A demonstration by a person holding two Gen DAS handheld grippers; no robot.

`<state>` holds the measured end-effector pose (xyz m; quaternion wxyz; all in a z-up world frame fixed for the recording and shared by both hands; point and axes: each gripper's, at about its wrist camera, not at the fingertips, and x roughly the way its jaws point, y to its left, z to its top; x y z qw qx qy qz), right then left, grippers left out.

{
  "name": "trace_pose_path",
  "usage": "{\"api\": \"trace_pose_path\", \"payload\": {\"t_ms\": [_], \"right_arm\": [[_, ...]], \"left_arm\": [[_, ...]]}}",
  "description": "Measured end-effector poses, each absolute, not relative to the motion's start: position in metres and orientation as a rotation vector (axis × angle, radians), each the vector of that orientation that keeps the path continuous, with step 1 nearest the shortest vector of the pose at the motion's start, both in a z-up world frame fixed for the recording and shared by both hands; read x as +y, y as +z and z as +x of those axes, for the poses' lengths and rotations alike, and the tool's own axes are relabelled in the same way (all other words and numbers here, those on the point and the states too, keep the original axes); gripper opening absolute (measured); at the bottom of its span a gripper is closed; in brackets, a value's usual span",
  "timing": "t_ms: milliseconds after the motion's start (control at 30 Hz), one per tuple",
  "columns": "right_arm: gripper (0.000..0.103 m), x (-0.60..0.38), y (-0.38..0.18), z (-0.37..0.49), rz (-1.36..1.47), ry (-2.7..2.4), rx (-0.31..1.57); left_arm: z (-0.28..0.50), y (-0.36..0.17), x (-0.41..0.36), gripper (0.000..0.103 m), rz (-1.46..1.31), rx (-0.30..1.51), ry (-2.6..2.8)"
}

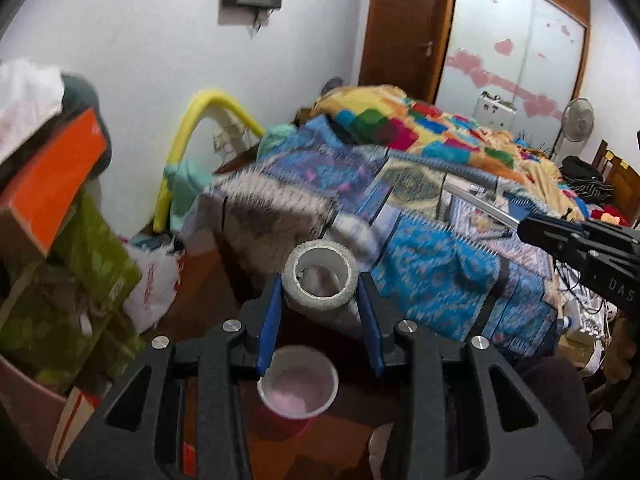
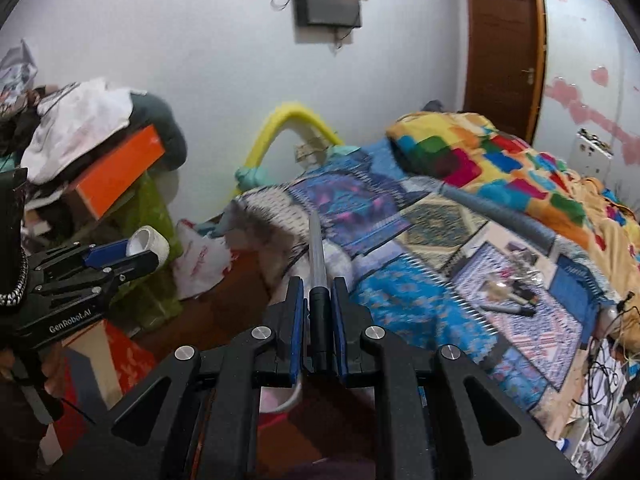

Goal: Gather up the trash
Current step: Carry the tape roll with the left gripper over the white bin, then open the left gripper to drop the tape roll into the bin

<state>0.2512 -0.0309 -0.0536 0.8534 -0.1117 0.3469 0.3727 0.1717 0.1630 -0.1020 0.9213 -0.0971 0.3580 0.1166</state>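
Observation:
My left gripper (image 1: pixel 320 282) is shut on a white, rough-surfaced tape roll (image 1: pixel 320 296), its hollow core facing the camera. In the right wrist view the same gripper (image 2: pixel 140 255) appears at the left with the roll (image 2: pixel 150 242) at its tips. My right gripper (image 2: pixel 318 285) is shut on a slim rod (image 2: pixel 316 248), which has a black end and a silvery shaft that sticks out forward. In the left wrist view that gripper (image 1: pixel 524 228) enters from the right with the rod (image 1: pixel 480 205). A clear plastic cup (image 1: pixel 297 385) with pinkish contents sits below the left fingers.
A bed (image 1: pixel 432 264) heaped with colourful blankets fills the middle and right. Stacked orange (image 1: pixel 52 184) and green boxes (image 1: pixel 80 280) topped with clothes stand at the left, beside a white plastic bag (image 1: pixel 154 292). A yellow foam arch (image 1: pixel 192 128), a brown door (image 1: pixel 404 24) and a fan (image 1: pixel 578 120) lie beyond.

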Motion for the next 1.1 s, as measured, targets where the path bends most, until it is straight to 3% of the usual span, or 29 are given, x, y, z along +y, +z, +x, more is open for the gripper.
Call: {"api": "trace_pose_path", "payload": {"t_ms": [400,733,1100], "right_arm": [[0.013,0.037,-0.137,0.246,-0.364,0.862,0.921],[0.013,0.08,-0.245,0.275,-0.442,0.887,1.205],[0.013,0.125,-0.332,0.294,-0.501,0.907,1.431]], "left_arm": [[0.176,-0.213,0.199,0.037,-0.325,0.968,0.284],[0.2,-0.326,0.217,0.037,-0.46,1.194,0.299],[0.221,-0.417,0.237,0.037,-0.618,1.371,0.349]]}}
